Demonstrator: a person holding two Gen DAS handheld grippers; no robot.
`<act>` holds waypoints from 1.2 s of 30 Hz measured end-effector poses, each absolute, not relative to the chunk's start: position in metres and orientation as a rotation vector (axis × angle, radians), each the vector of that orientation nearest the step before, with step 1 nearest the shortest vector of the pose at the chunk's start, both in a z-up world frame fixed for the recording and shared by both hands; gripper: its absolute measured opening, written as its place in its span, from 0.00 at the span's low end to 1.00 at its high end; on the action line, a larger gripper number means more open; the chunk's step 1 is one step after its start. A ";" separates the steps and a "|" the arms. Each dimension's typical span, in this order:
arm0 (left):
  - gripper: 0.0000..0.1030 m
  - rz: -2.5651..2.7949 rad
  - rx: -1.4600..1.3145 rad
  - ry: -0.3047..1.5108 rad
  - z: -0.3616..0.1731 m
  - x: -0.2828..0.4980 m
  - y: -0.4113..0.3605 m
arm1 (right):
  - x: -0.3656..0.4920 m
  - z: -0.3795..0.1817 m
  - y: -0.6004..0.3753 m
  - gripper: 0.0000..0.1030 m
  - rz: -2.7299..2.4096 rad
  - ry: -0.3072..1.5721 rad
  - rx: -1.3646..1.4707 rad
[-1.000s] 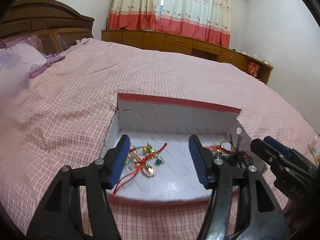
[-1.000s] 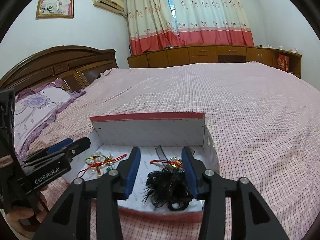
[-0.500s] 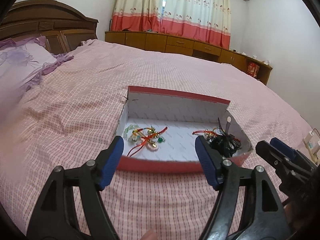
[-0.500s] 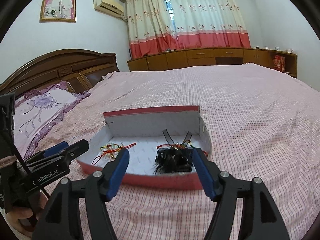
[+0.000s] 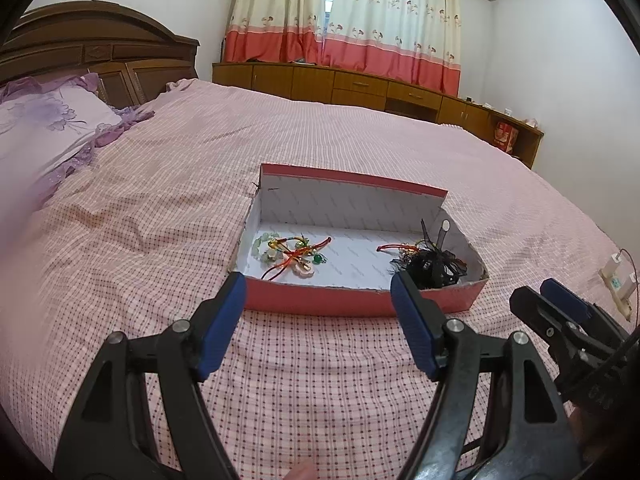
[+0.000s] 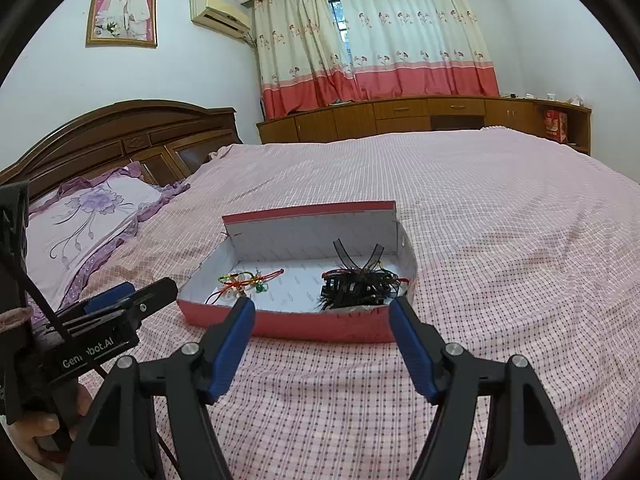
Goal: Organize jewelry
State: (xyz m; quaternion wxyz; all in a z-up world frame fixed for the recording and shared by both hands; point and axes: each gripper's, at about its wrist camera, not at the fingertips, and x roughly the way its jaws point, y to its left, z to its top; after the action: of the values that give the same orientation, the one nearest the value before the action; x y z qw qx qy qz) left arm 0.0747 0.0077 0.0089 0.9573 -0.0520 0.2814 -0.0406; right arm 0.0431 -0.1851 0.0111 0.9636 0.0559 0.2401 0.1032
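Your shallow red cardboard box with the white lining (image 5: 360,304) sat on the pink checked bedspread (image 5: 160,220) at the centre of both views. Inside it, the tangle of red cord bracelets with green and pale beads (image 5: 290,254) lay at centre left, and the black feathery hair ornament (image 5: 434,266) at centre right, well apart. Your left tongs (image 5: 318,326) and right tongs (image 6: 322,344) hovered at lower centre, short of the box's near wall, both spread wide and holding nothing. You looked between placements, or finished; no loose piece showed, so next you needed to find 1 outside the box.
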 end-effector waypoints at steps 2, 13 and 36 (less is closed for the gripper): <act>0.65 -0.083 -0.104 0.572 0.009 0.073 0.007 | 0.041 0.011 -0.185 0.70 0.208 0.485 0.112; 0.65 -0.084 -0.102 0.576 0.010 0.071 0.003 | 0.037 0.012 -0.188 0.70 0.205 0.475 0.120; 0.65 -0.083 -0.101 0.578 0.009 0.071 0.003 | 0.037 0.011 -0.190 0.70 0.204 0.478 0.122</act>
State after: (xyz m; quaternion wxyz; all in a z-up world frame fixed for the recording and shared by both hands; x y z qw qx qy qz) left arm 0.0707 0.0026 0.0090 0.9564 -0.0496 0.2848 -0.0407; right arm 0.0366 -0.1902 0.0109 0.9646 0.0604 0.2360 0.1009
